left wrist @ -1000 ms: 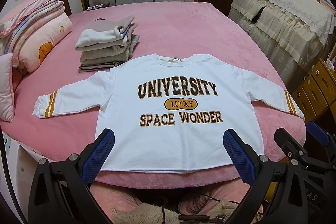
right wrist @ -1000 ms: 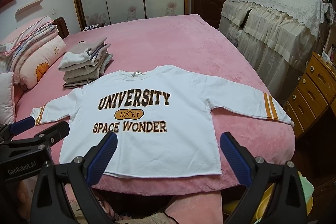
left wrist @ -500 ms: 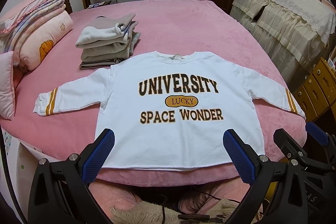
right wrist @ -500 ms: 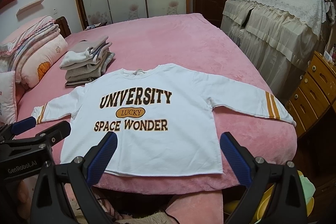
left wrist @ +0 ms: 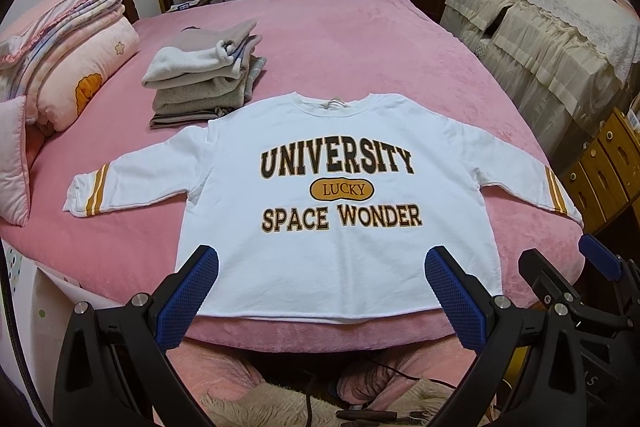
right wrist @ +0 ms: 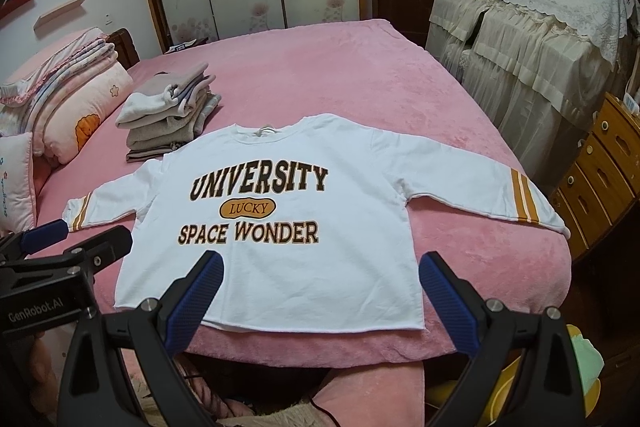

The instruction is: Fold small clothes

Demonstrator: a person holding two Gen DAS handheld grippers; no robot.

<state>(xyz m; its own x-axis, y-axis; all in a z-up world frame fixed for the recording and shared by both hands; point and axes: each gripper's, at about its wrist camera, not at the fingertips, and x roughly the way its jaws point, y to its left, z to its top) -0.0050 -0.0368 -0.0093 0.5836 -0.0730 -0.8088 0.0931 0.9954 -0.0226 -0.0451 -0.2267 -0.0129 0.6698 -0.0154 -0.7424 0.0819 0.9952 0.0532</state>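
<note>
A white sweatshirt (left wrist: 332, 131) printed "UNIVERSITY LUCKY SPACE WONDER" lies flat, face up, on the pink bed (left wrist: 352, 43), both striped sleeves spread out, hem at the near edge. The right wrist view shows the same sweatshirt (right wrist: 280, 267). My left gripper (left wrist: 320, 273) hovers open over the hem, nothing between its blue pads. My right gripper (right wrist: 320, 277) is open too, above the hem's right half. Each gripper appears at the edge of the other's view, the right gripper (left wrist: 600, 267) and the left gripper (right wrist: 44, 235).
A stack of folded grey and white clothes (left wrist: 204, 79) sits behind the left shoulder of the sweatshirt. Pillows and quilts (left wrist: 68, 67) line the bed's left side. A cloth-draped cabinet (left wrist: 552, 39) and wooden drawers (left wrist: 600, 171) stand to the right. Cables lie on the floor below.
Both grippers have shifted slightly; the sweatshirt sits a little higher in both views. The sweatshirt itself has not moved and both grippers stay open.
</note>
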